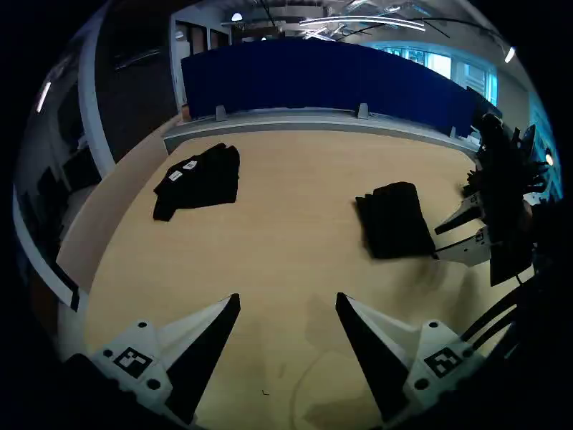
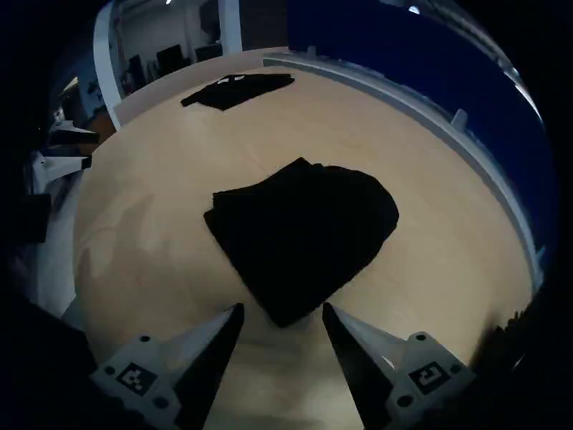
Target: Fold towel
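A folded black towel (image 2: 301, 229) lies flat on the light wooden table (image 2: 444, 236), right in front of my right gripper (image 2: 281, 308). That gripper is open, and the towel's near corner lies just ahead of its tips without touching them. In the left gripper view the same towel (image 1: 394, 218) sits at the right, with the right gripper (image 1: 453, 236) beside its right edge. My left gripper (image 1: 286, 297) hovers open over bare table (image 1: 286, 215), well short of the towel, with nothing between its fingers.
A second black cloth (image 1: 197, 179) with white tags lies at the table's far left, also seen as a dark heap (image 2: 236, 89) at the far end. A blue partition (image 1: 322, 75) runs along the table's back edge. The left gripper (image 2: 63, 154) shows at the table's side.
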A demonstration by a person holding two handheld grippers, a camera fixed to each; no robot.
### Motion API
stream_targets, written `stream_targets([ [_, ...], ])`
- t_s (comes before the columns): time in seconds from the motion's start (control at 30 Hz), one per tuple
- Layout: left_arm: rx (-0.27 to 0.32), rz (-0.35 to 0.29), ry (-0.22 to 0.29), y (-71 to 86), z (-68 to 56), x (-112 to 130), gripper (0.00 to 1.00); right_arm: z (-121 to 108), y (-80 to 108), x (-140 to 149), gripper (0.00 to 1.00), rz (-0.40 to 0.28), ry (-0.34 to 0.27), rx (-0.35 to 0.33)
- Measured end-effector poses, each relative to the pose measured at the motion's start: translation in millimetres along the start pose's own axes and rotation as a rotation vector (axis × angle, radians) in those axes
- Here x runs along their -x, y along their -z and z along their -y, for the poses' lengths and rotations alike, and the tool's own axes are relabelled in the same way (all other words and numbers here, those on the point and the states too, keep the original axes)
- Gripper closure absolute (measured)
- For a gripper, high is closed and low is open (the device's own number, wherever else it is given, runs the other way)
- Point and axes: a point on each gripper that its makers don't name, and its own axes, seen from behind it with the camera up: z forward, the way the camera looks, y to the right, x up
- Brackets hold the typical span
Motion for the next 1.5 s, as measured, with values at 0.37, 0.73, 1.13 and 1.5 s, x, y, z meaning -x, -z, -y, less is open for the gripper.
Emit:
stream_targets([
  [0.37,-0.001,-0.002,0.001,1.8,0.6,-0.8,0.0,1.8,-5.2,11.8,0.39,0.023,-0.011,0.003],
  [0.73,-0.002,-0.003,0.001,2.9,-0.4,-1.3,0.0,-0.5,-8.0,15.1,0.75,0.028,-0.018,0.016],
  [1.13,-0.001,0.0,-0.002,0.5,-0.6,0.3,0.0,-2.5,-8.1,12.1,0.95,0.021,0.006,0.012],
  [1.5,0.006,-0.002,0.006,-2.5,-1.5,-4.9,0.0,-22.2,9.2,-23.7,0.95,-0.049,0.015,0.044],
])
